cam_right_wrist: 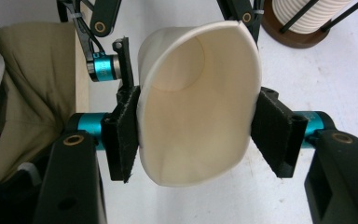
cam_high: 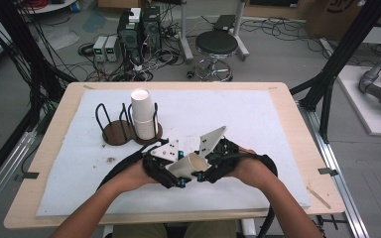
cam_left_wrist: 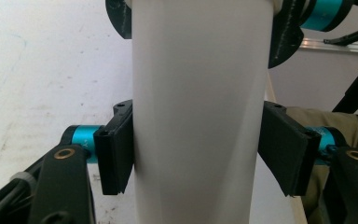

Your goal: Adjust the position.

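The paper cup lies on its side in the air between both hands, low over the near middle of the white mat, its open mouth toward the right hand. The left gripper clamps the cup body, both pads flat against the wall. The right gripper stands around the rim end, which is squeezed oval; its left pad touches the wall, while the right pad appears at most to graze it. The step in hand is judged to be a hand-over from right to left. Hold the left grip firm but light, since the thin wall dents easily. Spread the right jaws fully before drawing them back along the cup axis, so that the rim does not catch. The cup stack stands upright in the wire holder, well apart toward the far left.
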`<state>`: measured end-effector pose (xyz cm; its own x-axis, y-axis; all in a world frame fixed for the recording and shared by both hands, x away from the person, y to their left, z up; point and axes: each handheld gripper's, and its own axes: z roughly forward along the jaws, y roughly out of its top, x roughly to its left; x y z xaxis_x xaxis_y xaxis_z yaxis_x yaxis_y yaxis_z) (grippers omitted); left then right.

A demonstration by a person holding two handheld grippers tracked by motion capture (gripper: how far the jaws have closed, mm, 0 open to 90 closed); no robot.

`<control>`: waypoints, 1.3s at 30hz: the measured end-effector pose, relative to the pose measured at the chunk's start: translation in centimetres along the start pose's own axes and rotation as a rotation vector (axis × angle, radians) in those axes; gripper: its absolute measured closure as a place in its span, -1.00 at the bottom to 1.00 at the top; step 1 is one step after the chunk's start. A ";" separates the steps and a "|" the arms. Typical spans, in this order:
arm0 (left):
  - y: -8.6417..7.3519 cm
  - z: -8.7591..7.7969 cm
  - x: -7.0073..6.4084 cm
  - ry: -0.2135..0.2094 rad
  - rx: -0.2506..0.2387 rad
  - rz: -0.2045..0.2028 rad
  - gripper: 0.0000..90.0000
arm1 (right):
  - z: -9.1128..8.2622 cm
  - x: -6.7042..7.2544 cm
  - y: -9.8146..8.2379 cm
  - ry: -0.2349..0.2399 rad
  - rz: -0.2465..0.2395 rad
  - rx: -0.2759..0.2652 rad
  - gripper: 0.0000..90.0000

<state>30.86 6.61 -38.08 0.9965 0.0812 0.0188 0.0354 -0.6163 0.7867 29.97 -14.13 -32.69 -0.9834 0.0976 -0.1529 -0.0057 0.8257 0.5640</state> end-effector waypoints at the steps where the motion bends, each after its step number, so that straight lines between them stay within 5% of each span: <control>1: 0.0 0.0 0.0 0.000 0.000 0.000 -0.24 | 0.0 0.0 0.0 0.000 0.000 0.000 -0.16; 17: -0.2 1.1 0.0 -0.039 0.058 -0.025 -0.17 | 0.8 0.4 0.4 0.037 -0.012 0.076 -0.16; 24: -0.6 1.1 -0.2 -0.032 0.009 -0.038 -0.16 | 0.8 0.3 0.2 0.041 -0.006 0.064 -0.23; 30: -1.1 0.8 0.1 -0.003 -0.025 -0.063 -0.16 | -0.2 -0.4 -0.6 0.039 0.103 -0.083 -0.39; 37: -2.3 0.3 0.7 0.045 -0.141 -0.137 -0.18 | -1.6 -0.8 -2.3 0.011 0.205 -0.224 -0.43; 39: -2.8 0.2 0.8 0.062 -0.171 -0.151 -0.18 | -2.2 -1.0 -3.4 -0.016 0.272 -0.320 -0.47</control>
<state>31.61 8.23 -40.40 0.9741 0.2138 -0.0735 0.1654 -0.4521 0.8765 30.54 -18.22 -32.65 -0.9540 0.2987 0.0254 0.1953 0.5548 0.8087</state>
